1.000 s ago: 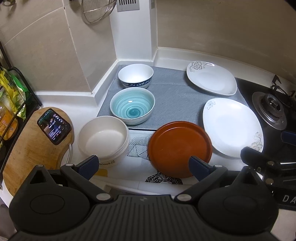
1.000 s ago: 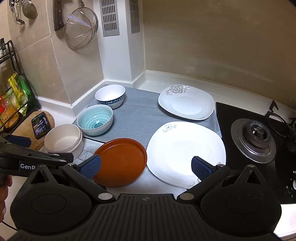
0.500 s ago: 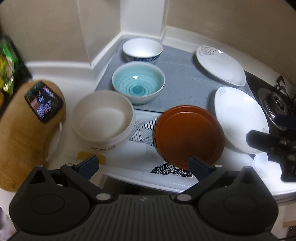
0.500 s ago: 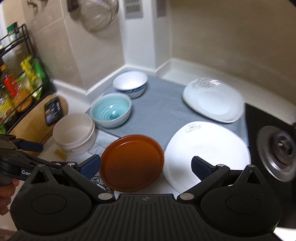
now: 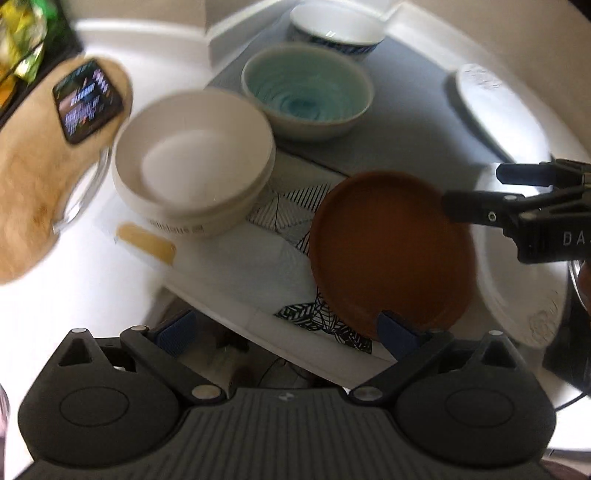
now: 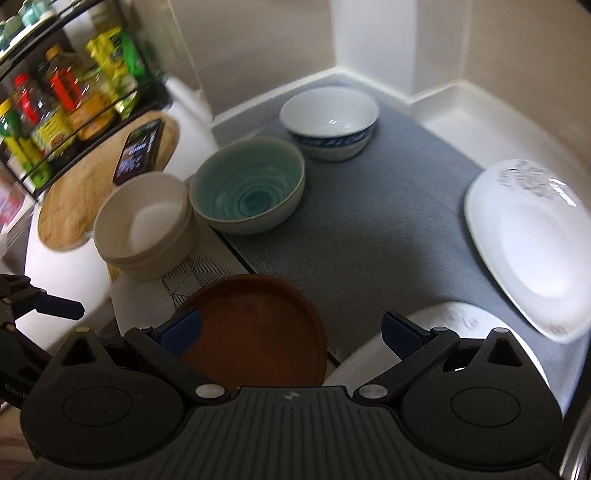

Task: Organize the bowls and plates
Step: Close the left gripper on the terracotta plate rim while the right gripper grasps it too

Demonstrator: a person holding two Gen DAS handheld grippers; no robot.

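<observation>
1. Brown plate (image 6: 255, 328) is sitting on the patterned mat (image 5: 280, 206) at the counter's front edge, just beside the near white plate (image 6: 443, 325).
2. Right gripper (image 6: 291, 328) is hovering over it, fingers spread wide, gripping nothing.
3. Left gripper (image 5: 284, 332) is hanging at the counter edge, also spread and empty; its right pad is overlapping the brown plate's near rim in view, contact unclear.
4. Cream bowl (image 5: 192, 162), teal bowl (image 5: 306, 88) and blue-rimmed bowl (image 5: 336, 33) are lining up toward the corner; the last two are sitting on the grey mat (image 6: 369, 221).
5. Far white plate (image 6: 532, 240) is lying on the grey mat's right side.
6. Phone (image 5: 86, 99) is resting on the wooden board (image 5: 33, 192).
</observation>
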